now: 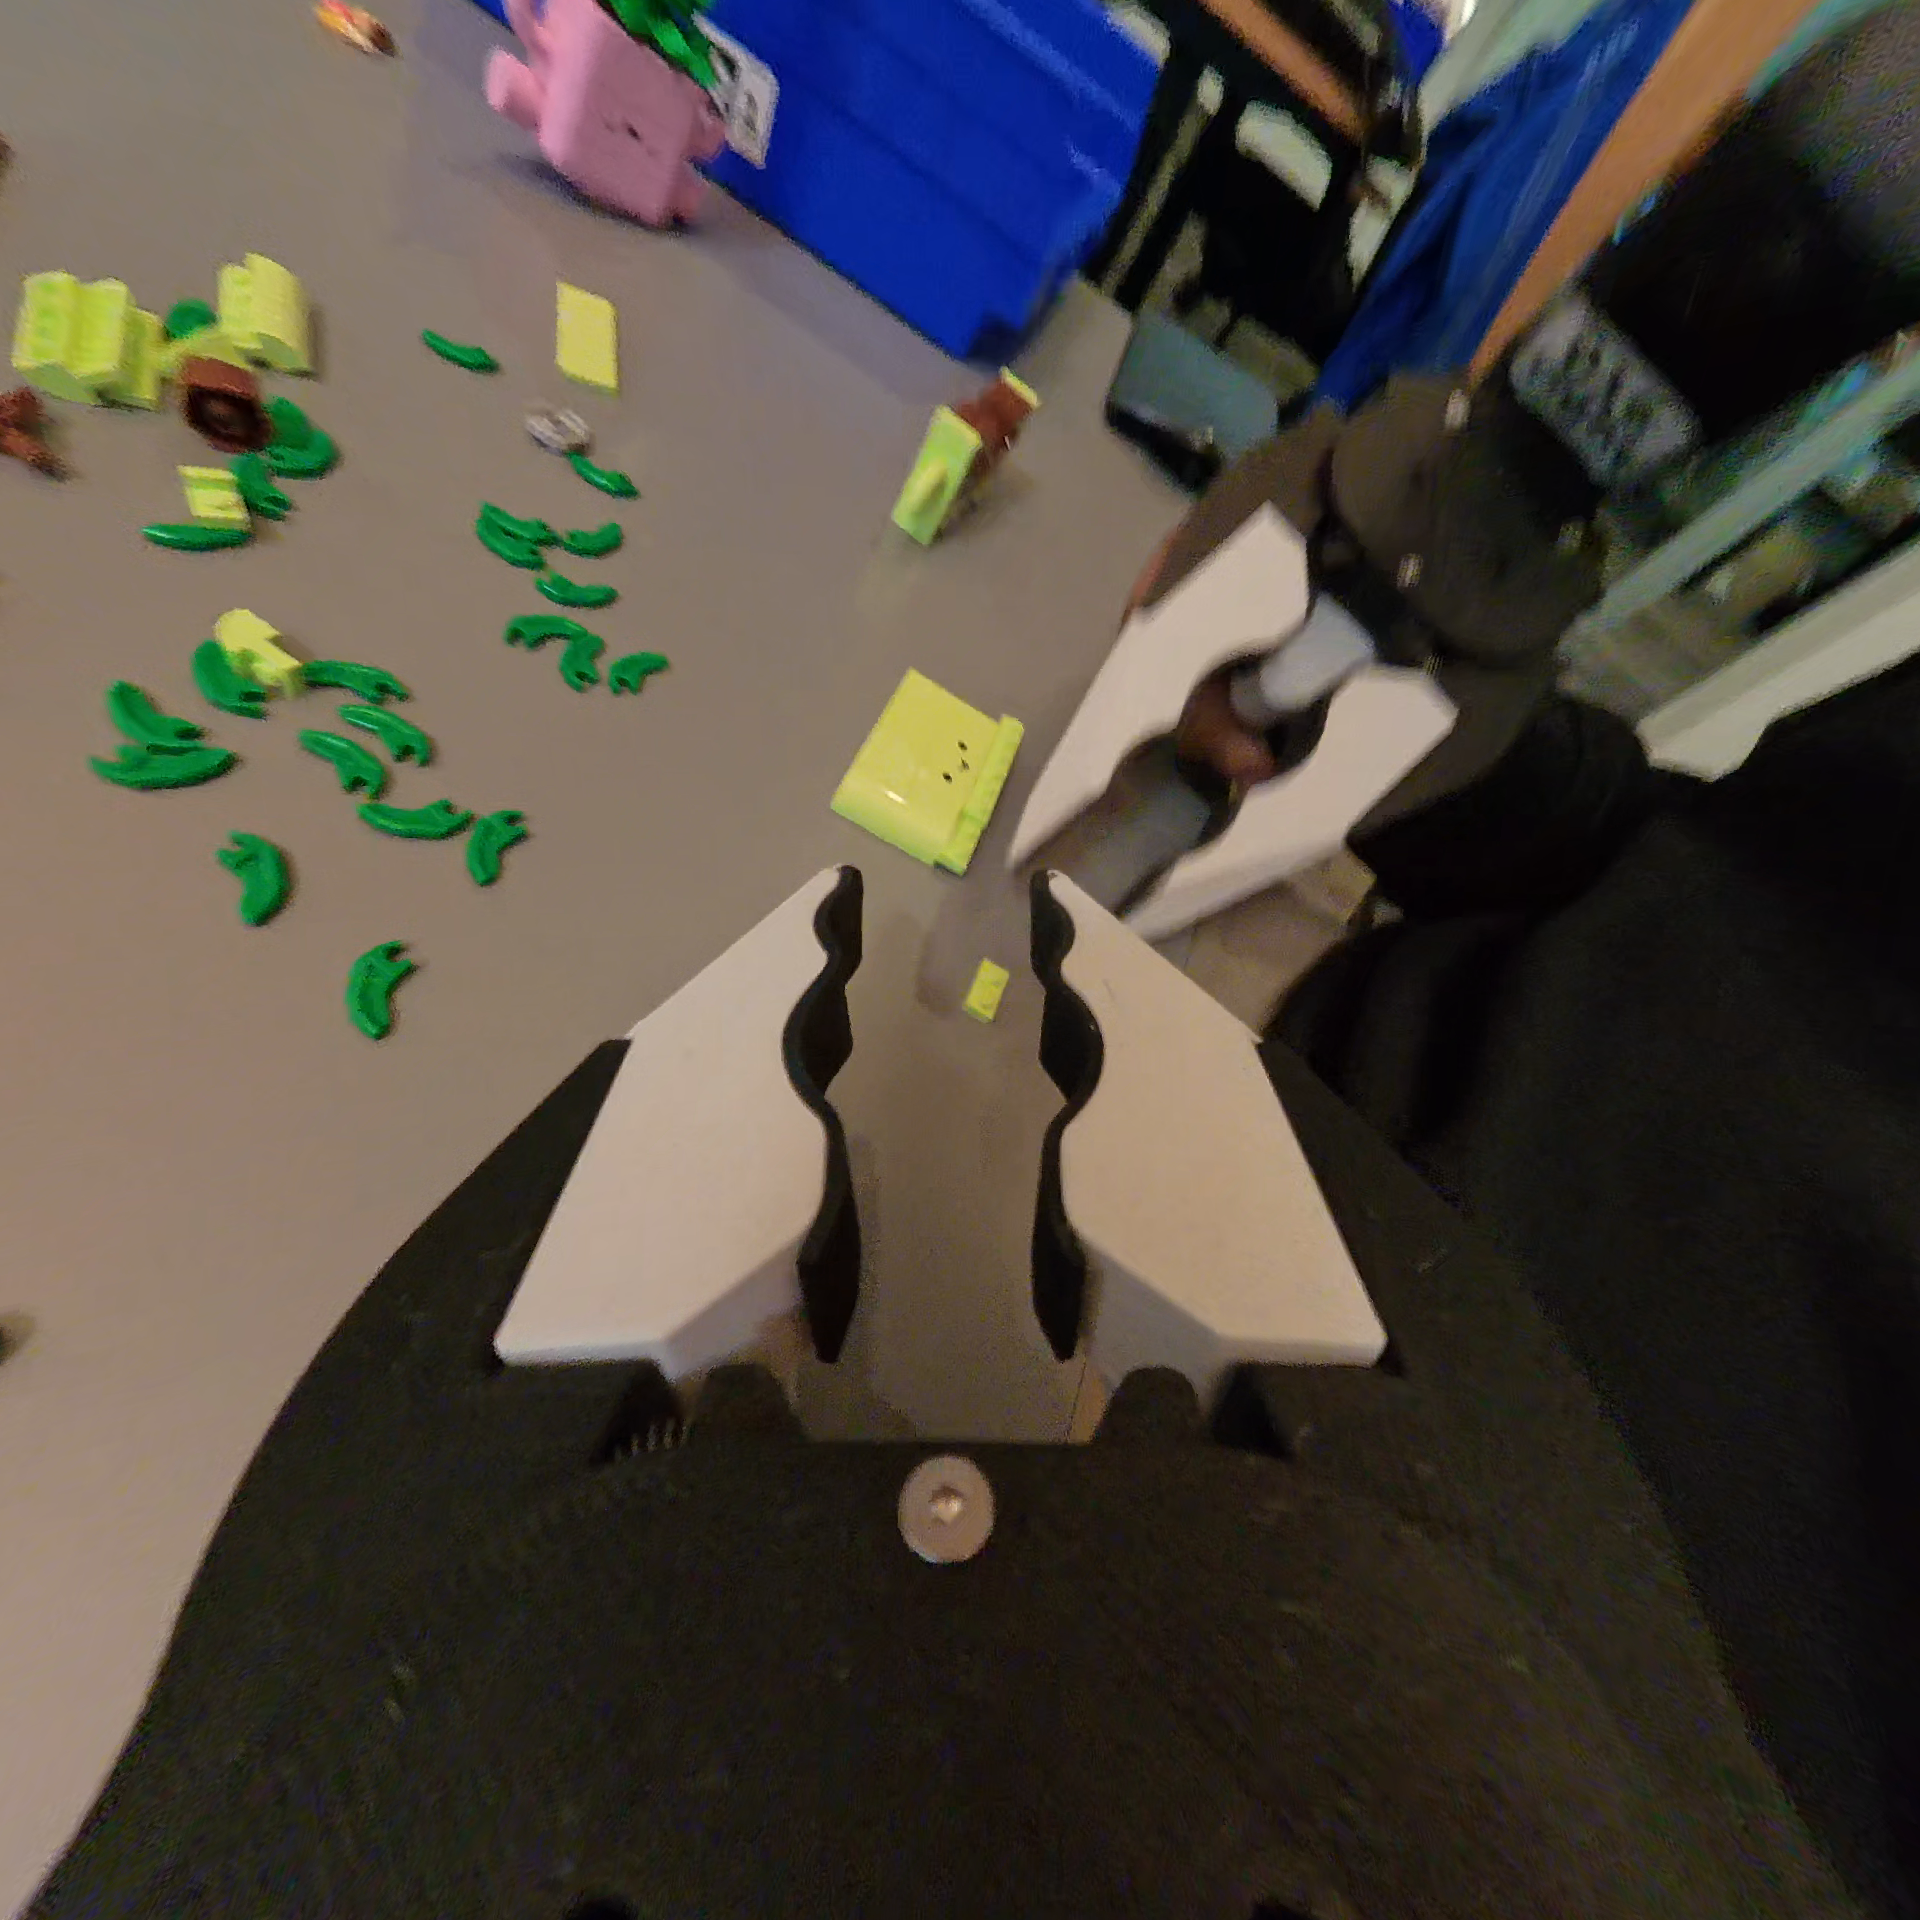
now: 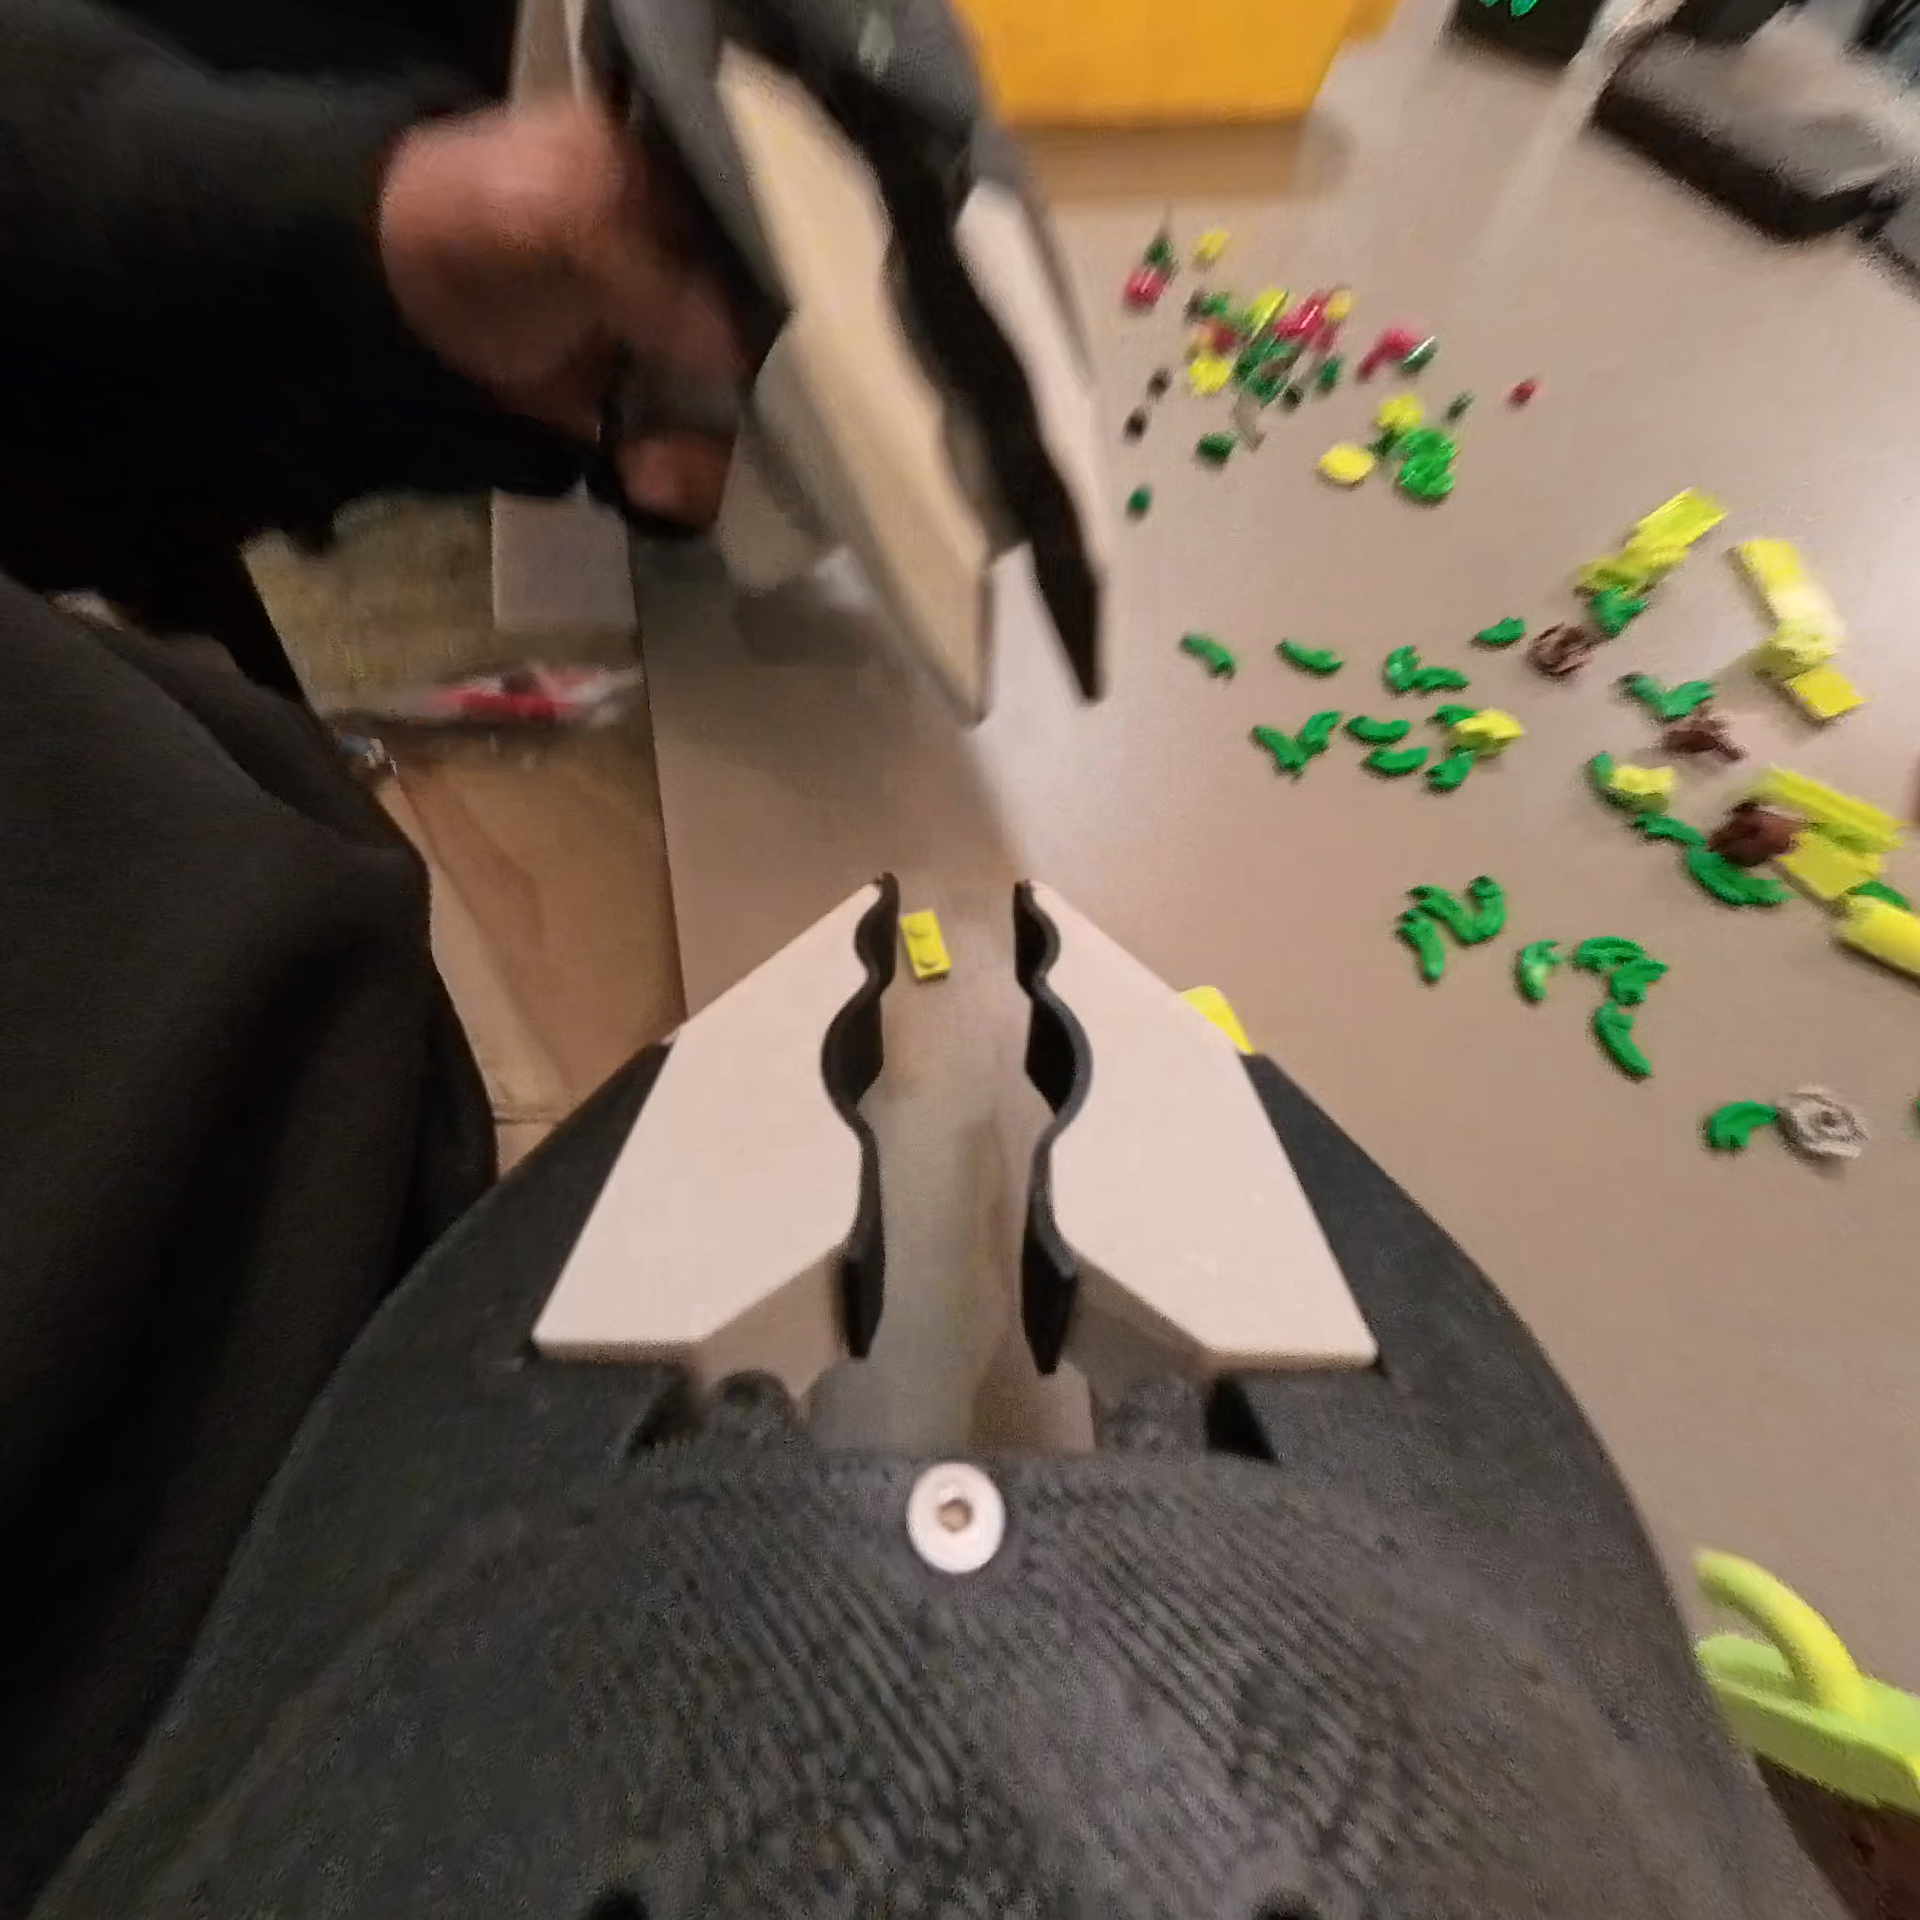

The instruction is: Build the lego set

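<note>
left gripper's white plastic fingers [image 1: 795, 1091] are spread and empty, with the tiny flat lime-yellow lego plate [image 1: 985, 988] lying on the grey table [image 1: 675, 935] between their tips. right gripper's white fingers [image 2: 1164, 1143] are spread too, and the plate [image 2: 927, 944] sits by the left tip. best to centre it, then close slowly.

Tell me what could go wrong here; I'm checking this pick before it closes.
1. The small lime plate lies flat near the table edge; a nudge from the open right tool could push it off.
2. The left tool is aimed at the same plate, so the two tools may collide.
</note>
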Motion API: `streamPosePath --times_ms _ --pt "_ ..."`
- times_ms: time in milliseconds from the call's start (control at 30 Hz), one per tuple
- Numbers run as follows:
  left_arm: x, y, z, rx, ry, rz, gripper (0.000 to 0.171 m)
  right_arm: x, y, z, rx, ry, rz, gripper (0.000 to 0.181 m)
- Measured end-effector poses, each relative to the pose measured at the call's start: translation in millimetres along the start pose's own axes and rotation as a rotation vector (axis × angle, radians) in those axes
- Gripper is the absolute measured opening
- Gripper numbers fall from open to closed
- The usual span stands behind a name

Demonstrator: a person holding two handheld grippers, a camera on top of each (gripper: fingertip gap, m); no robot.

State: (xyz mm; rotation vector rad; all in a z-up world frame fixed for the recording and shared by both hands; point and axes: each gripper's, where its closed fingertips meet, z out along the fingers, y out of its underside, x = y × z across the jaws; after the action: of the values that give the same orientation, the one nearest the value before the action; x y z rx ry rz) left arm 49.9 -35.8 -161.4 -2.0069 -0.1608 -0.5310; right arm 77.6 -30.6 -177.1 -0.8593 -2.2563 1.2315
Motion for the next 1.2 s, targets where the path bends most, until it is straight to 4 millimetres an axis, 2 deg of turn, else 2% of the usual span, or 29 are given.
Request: streamPosePath --times_ms 100,167,267,367,500,633,700,867,1200 --pt "7.9 25.6 14.0 -0.167 -0.042 0.165 0.031 24.2 -10.5 -26.6 0.156 0.106 0.056 0.021" --pt "9.9 42.5 24.9 -0.269 -0.091 0.331 0.032 46.7 -2.1 -40.4 0.161 0.233 0.058 0.022" --pt "7.3 53.9 34.9 -0.366 -0.123 0.457 0.024 61.2 8.2 -50.8 0.154 0.306 0.058 0.022" --pt "7.8 50.3 37.7 -0.380 -0.070 0.400 0.005 64.8 5.5 -57.3 0.197 0.310 0.093 0.022" --pt "9.1 47.7 38.1 -0.385 -0.039 0.388 0.005 66.4 2.9 -62.1 0.233 0.311 0.110 0.022" --pt "15.3 25.4 47.5 -0.286 -0.023 0.377 0.005 68.4 3.0 -63.2 0.238 0.316 0.122 0.021" --pt "12.1 21.4 55.0 -0.290 -0.036 0.391 0.005 68.5 3.4 -62.9 0.235 0.314 0.125 0.022" --pt "6.6 20.8 67.3 -0.314 -0.050 0.430 0.005 68.5 3.2 -63.0 0.238 0.313 0.125 0.021" --pt "6.5 22.5 72.3 -0.323 -0.075 0.467 0.006 68.3 2.8 -63.7 0.245 0.305 0.130 0.020"
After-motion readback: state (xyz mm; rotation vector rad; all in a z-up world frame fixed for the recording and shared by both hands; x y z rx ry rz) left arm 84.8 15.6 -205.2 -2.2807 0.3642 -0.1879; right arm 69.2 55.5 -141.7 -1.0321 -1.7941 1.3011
